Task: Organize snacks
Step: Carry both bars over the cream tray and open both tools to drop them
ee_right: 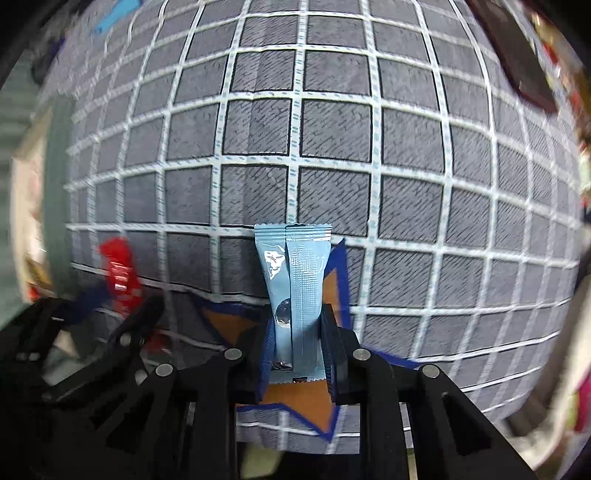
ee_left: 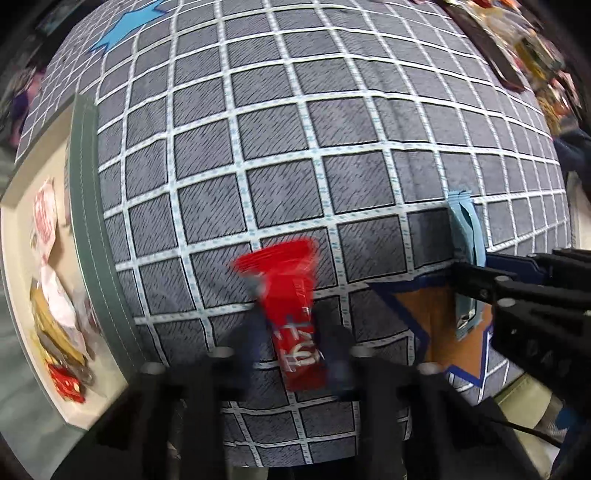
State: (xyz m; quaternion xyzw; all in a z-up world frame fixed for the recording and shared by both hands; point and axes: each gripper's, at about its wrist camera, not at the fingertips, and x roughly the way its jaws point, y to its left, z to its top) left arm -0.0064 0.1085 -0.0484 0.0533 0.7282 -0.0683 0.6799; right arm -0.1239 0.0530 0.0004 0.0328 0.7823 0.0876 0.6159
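In the left wrist view my left gripper [ee_left: 295, 347] is shut on a red snack packet [ee_left: 291, 295] with white lettering, held above the grey checked cloth [ee_left: 295, 147]. The picture is blurred around it. To its right the right gripper [ee_left: 469, 291] grips a light blue snack packet [ee_left: 466, 229]. In the right wrist view my right gripper [ee_right: 295, 350] is shut on that light blue packet [ee_right: 295, 273], which sticks up between the fingers over an orange star [ee_right: 295, 402] printed on the cloth. The red packet [ee_right: 120, 273] and the left gripper [ee_right: 110, 317] show at the lower left.
A cream tray with a grey-green rim [ee_left: 86, 221] lies at the left edge of the cloth and holds several snack packets [ee_left: 55, 317]. More packets and a dark strip [ee_left: 491, 40] sit at the far right. A blue star [ee_left: 129, 26] is printed at the far left.
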